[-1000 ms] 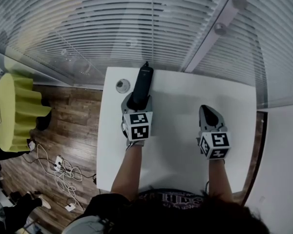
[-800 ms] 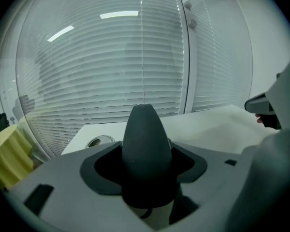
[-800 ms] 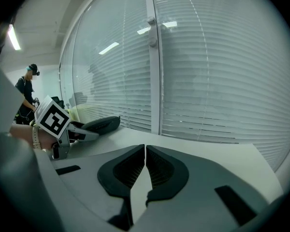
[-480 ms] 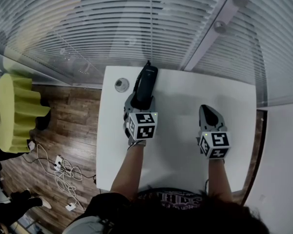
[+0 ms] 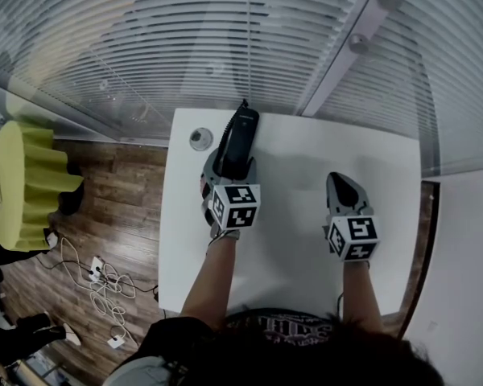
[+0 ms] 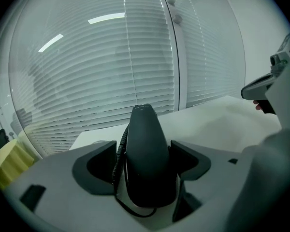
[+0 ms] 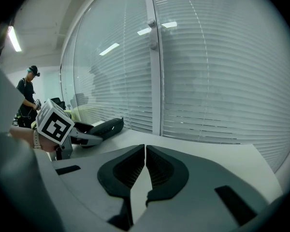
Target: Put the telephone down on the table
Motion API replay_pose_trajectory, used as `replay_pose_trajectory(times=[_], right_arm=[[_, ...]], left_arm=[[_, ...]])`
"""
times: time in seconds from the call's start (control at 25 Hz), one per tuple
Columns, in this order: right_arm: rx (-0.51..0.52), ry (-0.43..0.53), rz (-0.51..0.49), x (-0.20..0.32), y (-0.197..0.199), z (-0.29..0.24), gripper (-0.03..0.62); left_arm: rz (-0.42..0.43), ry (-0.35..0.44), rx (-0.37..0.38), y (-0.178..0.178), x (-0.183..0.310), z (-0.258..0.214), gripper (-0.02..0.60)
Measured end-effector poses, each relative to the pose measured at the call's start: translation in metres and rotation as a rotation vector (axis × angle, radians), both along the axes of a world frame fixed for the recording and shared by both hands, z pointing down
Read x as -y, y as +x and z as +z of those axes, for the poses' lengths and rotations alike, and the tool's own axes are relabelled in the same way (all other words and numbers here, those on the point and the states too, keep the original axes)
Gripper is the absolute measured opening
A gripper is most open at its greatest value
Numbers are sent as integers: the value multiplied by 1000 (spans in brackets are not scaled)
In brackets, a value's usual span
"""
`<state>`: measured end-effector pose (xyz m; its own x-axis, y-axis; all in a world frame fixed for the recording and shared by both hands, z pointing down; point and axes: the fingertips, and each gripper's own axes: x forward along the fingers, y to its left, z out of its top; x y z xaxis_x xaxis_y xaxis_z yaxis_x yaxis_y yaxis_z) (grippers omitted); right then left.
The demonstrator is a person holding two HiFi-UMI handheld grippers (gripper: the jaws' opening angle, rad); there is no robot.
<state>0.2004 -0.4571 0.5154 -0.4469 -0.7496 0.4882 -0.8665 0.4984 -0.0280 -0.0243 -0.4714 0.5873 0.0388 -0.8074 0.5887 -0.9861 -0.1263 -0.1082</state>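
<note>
The black telephone handset (image 5: 238,137) with its coiled cord lies on the white table (image 5: 298,215) near the far left edge, pointing away from me. My left gripper (image 5: 229,166) sits around its near end. In the left gripper view the handset (image 6: 146,144) rests between the jaws, which are opening; a gap with the cord shows beside the left pad (image 6: 99,167). My right gripper (image 5: 344,186) rests at the table's right part, shut and empty, its pads (image 7: 134,164) meeting. The right gripper view shows the handset (image 7: 106,126) to its left.
A small round metal fitting (image 5: 201,140) is set in the table just left of the handset. Glass walls with blinds (image 5: 249,47) close off the far side. A yellow-green seat (image 5: 24,183) and cables (image 5: 105,284) are on the wood floor at left. A person (image 7: 28,100) stands far off.
The left gripper and handset shifted slightly right and farther away, and the left jaws have spread apart from the handset. The right gripper has stayed put.
</note>
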Motion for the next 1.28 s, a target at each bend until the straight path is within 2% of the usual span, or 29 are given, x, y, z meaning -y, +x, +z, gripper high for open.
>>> replay_pose_trajectory(times=[0.16, 0.36, 0.48, 0.72, 0.84, 0.92, 1.04, 1.28], right_arm=[[14, 0, 3, -5, -2, -5, 31], [18, 24, 3, -7, -5, -14, 31], [7, 48, -6, -4, -6, -20, 31], [28, 87, -13, -14, -13, -42, 31], [42, 107, -6, -16, -14, -51, 31], [44, 117, -2, -19, -14, -56, 31], [55, 135, 3, -24, -14, -65, 31], [92, 179, 11, -38, -10, -87, 31]], left_arm=[[35, -4, 10, 1, -4, -2, 365], [49, -3, 5, 2, -18, -15, 364], [62, 38, -4, 7, -25, -38, 360], [118, 103, -22, 25, -42, -79, 315], [135, 132, -22, 34, -47, -96, 261], [140, 148, -38, 37, -52, -105, 186], [134, 173, -69, 39, -59, -115, 111], [137, 251, -98, 55, -78, -151, 11]])
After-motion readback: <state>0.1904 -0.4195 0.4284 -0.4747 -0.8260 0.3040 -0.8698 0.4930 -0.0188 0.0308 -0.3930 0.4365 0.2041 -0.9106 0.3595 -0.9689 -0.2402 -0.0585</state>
